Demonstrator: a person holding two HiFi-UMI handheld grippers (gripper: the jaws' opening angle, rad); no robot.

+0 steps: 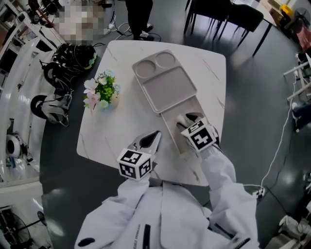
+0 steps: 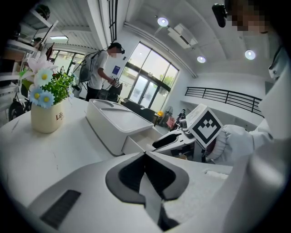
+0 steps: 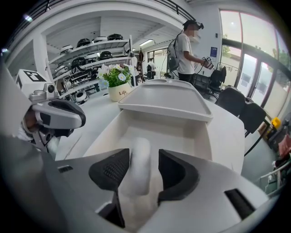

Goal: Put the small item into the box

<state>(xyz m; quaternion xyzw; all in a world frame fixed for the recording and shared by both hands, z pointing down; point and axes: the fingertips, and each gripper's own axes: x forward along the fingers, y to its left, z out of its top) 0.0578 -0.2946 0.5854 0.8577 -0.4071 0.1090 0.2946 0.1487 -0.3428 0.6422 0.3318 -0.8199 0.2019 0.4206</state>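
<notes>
A white box [image 1: 171,127] lies on the white table [image 1: 121,121], its tray-like lid [image 1: 165,82] slid back so the near compartment is uncovered. My right gripper [image 1: 187,119] hangs over that compartment [image 3: 182,132]. A small white cylinder [image 3: 138,168] stands between its jaws. The left pad touches the cylinder, while a gap shows at the right pad, so the gripper [image 3: 144,154] is open. My left gripper [image 1: 153,137] rests over the table just left of the box, with its jaws [image 2: 145,154] shut and nothing in them.
A cream pot of flowers [image 1: 100,92] stands on the table's left side. Headsets and cables [image 1: 73,56] lie on the floor to the left. Dark chairs [image 1: 228,14] stand beyond the table. A person with a backpack [image 3: 186,50] stands farther off.
</notes>
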